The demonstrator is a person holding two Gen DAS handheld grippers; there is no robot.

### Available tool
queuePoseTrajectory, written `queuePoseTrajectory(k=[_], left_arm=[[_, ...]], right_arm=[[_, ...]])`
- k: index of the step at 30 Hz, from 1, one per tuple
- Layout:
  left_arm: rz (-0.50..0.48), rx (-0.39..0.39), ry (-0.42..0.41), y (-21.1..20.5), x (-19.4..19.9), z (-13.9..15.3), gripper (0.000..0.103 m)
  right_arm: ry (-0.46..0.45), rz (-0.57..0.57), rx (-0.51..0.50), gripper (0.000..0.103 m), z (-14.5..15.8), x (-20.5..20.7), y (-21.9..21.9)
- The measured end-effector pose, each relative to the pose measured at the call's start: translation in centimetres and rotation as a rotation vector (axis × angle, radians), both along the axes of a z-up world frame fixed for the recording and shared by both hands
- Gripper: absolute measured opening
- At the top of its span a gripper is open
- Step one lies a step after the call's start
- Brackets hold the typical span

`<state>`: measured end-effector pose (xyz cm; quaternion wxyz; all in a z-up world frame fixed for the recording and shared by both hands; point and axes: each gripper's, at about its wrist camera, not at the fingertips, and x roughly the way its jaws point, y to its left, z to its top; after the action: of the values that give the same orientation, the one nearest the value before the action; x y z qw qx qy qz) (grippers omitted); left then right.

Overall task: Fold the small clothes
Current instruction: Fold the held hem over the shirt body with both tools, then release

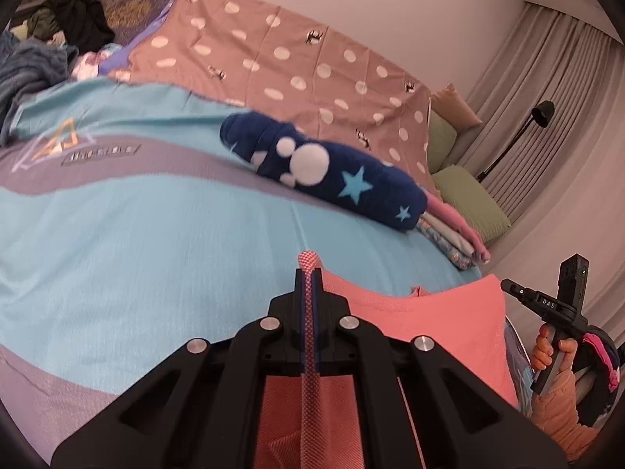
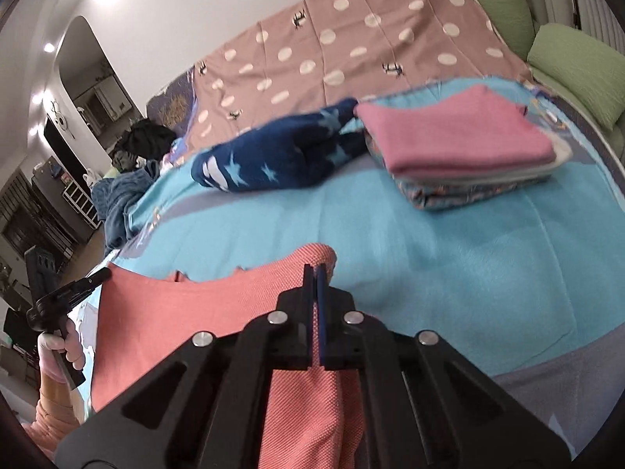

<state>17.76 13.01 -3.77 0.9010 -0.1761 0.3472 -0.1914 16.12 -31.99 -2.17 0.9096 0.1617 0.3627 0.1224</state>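
A coral-pink knit garment [image 1: 429, 320] [image 2: 187, 312] is stretched between my two grippers over the near part of the bed. My left gripper [image 1: 309, 269] is shut on one upper corner of it, a strip of the cloth showing between the jaws. The right gripper [image 2: 316, 273] is shut on the other upper corner, the cloth bunching over its tips. Each view shows the other gripper [image 1: 554, 297] [image 2: 62, 293] held in a hand at the garment's far side. The garment's lower part hangs hidden under the grippers.
A light blue blanket [image 1: 156, 234] [image 2: 449, 258] covers the bed. On it lie a navy star-print fleece garment [image 1: 332, 172] [image 2: 281, 156] and a folded stack topped by a pink piece [image 2: 457, 136] [image 1: 457, 230]. Unfolded dark clothes [image 1: 78, 19] pile at the far end. Green pillows [image 2: 578, 66] line the right.
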Motion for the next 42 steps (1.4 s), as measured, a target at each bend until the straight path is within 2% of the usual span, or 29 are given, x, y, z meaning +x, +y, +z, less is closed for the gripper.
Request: queuePoseTrajectory(k=[3, 5, 6, 7, 9, 11, 13, 15, 17, 22, 27, 34, 36, 38, 39, 41, 42], left_arm=[[0.024, 0.026, -0.051, -0.7, 0.8, 1.1, 0.002], [0.039, 0.118, -0.060, -1.5, 1.9, 0.7, 0.002], [0.044, 0.165, -0.041, -1.9, 2.5, -0.1, 0.003], [0.040, 0.202, 0.013, -2.2, 3.2, -1.6, 0.003], [0.037, 0.240, 0.094, -2.3, 3.3, -3.9, 0.004], [0.034, 0.258, 0.124, -1.9, 2.7, -4.8, 0.006], [0.046, 0.245, 0.130, -1.0, 1.5, -5.0, 0.017], [0.066, 0.225, 0.119, 0.1, -0.2, -4.4, 0.019], [0.073, 0.209, 0.114, 0.8, -1.8, -4.1, 0.020], [0.066, 0.141, 0.123, 1.5, -6.7, -4.0, 0.029], [0.044, 0.101, 0.150, 1.8, -11.7, -4.3, 0.030], [-0.032, 0.005, 0.179, 2.2, -17.0, -4.9, 0.030], [-0.040, 0.019, 0.187, 1.9, -18.0, -5.3, 0.030], [-0.050, 0.040, 0.185, 1.6, -18.9, -5.6, 0.026], [-0.053, 0.063, 0.186, 1.5, -19.1, -5.8, 0.022], [-0.036, 0.173, 0.193, 0.9, -19.5, -6.4, 0.022], [-0.032, 0.188, 0.190, 0.9, -19.6, -6.6, 0.022]], right_arm=[[-0.036, -0.029, -0.019, 0.001, 0.9, 0.6, 0.0], [-0.040, -0.065, -0.034, 0.001, 0.5, 1.5, -0.1], [-0.037, -0.076, -0.055, 0.004, -0.1, 1.9, 0.1], [-0.013, -0.090, -0.091, 0.010, -1.0, 2.3, 0.3], [0.089, -0.092, -0.109, 0.023, -3.3, 2.8, 0.3], [0.117, -0.077, -0.068, 0.023, -4.1, 2.0, -0.1], [0.114, -0.074, -0.066, 0.030, -4.1, 0.4, -0.7], [0.106, -0.063, -0.065, 0.035, -3.9, -1.6, -1.3], [0.106, -0.037, -0.060, 0.036, -3.8, -4.2, -1.4], [0.113, 0.014, -0.056, 0.043, -4.1, -10.0, -0.2], [0.134, 0.019, -0.044, 0.049, -5.3, -14.8, 0.3], [0.167, -0.010, -0.011, 0.050, -6.2, -17.1, 0.2], [0.165, -0.016, -0.015, 0.050, -6.0, -17.4, 0.4], [0.160, -0.007, -0.025, 0.051, -5.9, -17.6, 0.7], [0.160, 0.000, -0.033, 0.051, -5.9, -17.7, 1.0], [0.166, 0.008, -0.042, 0.052, -6.1, -17.8, 1.3], [0.172, 0.007, -0.050, 0.052, -6.2, -17.9, 1.5]])
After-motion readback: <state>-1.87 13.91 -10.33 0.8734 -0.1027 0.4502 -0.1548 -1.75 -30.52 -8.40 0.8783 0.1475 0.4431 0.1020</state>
